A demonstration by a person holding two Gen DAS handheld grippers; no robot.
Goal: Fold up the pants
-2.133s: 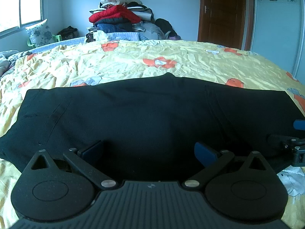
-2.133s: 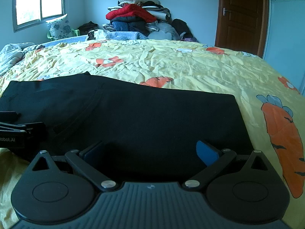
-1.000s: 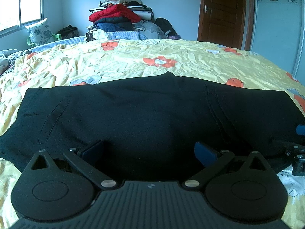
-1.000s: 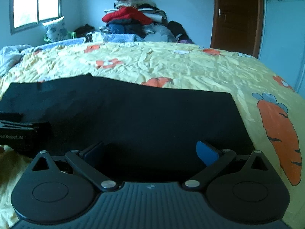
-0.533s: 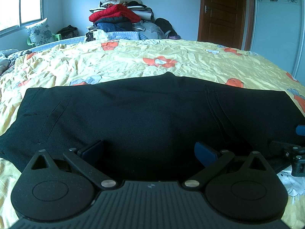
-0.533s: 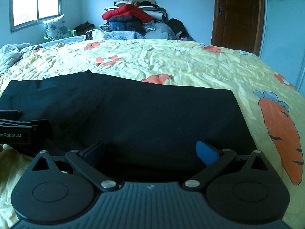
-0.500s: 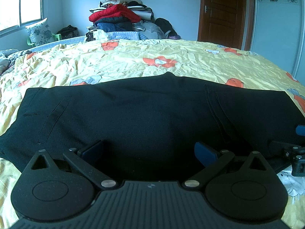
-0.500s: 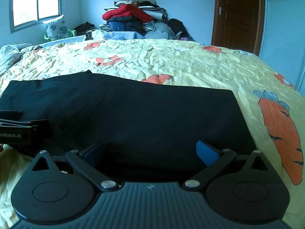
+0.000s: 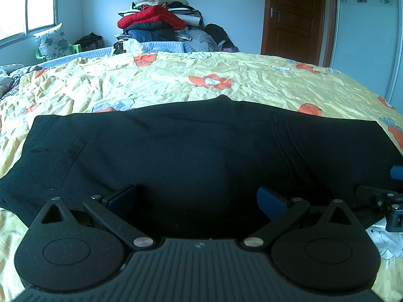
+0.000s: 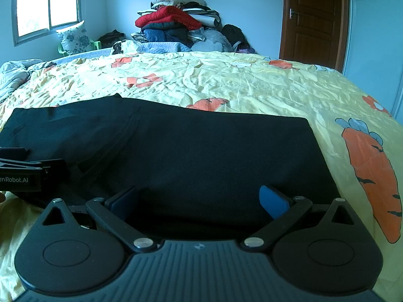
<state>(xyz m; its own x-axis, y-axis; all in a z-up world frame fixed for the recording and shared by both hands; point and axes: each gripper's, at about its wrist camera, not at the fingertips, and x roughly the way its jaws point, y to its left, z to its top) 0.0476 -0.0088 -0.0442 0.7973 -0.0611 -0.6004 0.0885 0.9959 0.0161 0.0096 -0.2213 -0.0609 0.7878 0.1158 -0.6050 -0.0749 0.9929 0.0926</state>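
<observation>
Flat black pants [image 9: 201, 146] on bedspread [image 9: 176, 80]

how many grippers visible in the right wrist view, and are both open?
2. The right gripper fills the bottom of the frame, fingers spread wide over the near edge of the black pants. The left gripper pokes in at the left edge, partly cropped; its opening can't be judged here.

Matt black cloth pants [image 9: 201, 146], crumpled cotton sheet [image 9: 176, 85]
</observation>
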